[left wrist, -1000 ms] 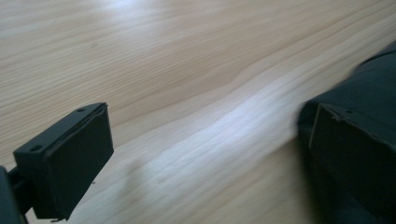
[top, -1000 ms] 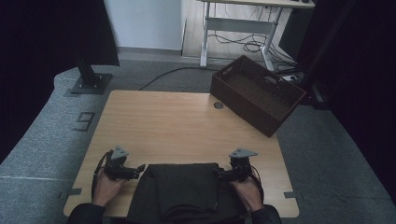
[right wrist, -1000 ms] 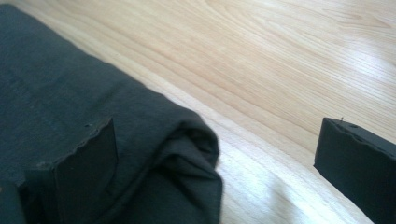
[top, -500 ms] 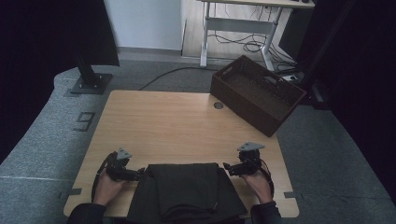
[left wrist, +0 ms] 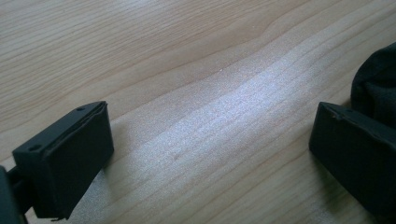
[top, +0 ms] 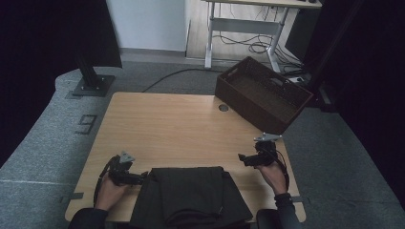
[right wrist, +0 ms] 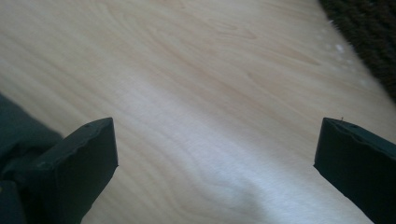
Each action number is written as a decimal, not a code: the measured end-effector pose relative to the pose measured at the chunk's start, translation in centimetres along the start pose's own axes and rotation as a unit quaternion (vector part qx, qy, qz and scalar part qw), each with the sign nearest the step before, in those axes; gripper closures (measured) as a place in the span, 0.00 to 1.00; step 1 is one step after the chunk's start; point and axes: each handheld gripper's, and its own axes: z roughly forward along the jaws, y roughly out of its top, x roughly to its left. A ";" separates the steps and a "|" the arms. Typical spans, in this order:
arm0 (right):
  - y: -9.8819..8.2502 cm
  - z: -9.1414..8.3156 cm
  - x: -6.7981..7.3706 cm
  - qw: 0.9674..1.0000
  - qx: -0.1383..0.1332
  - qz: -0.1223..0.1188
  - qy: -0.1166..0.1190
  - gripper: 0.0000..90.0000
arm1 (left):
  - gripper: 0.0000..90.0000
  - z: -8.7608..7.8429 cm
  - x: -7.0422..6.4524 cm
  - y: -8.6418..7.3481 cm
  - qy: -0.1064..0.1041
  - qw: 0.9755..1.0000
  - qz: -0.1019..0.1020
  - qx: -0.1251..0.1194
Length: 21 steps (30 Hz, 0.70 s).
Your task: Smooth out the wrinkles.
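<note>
Flanking the folded black garment at the table's near edge, the left gripper and right gripper both stood wide apart, empty; each should probably close low on a corner, pinching every layer.

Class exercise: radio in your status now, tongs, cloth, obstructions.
Left tongs open at dark cloth edge. Right tongs open, off the cloth. Basket far corner, not obstructing.

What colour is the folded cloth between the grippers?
Black cloth, seen best in the high view.
</note>
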 end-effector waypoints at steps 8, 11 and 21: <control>1.2 -0.4 -2.4 0.999 -0.009 0.014 -0.027 0.00 | 0.00 0.0 -0.1 0.0 0.002 1.000 -0.003 0.000; 1.7 -0.7 -3.2 0.999 -0.013 0.018 -0.033 0.00 | 0.00 0.0 -0.1 0.0 0.002 1.000 -0.003 -0.001; 2.8 -1.4 -6.1 0.998 -0.028 0.034 -0.055 0.00 | 0.00 0.0 -0.1 0.0 0.003 1.000 -0.003 -0.001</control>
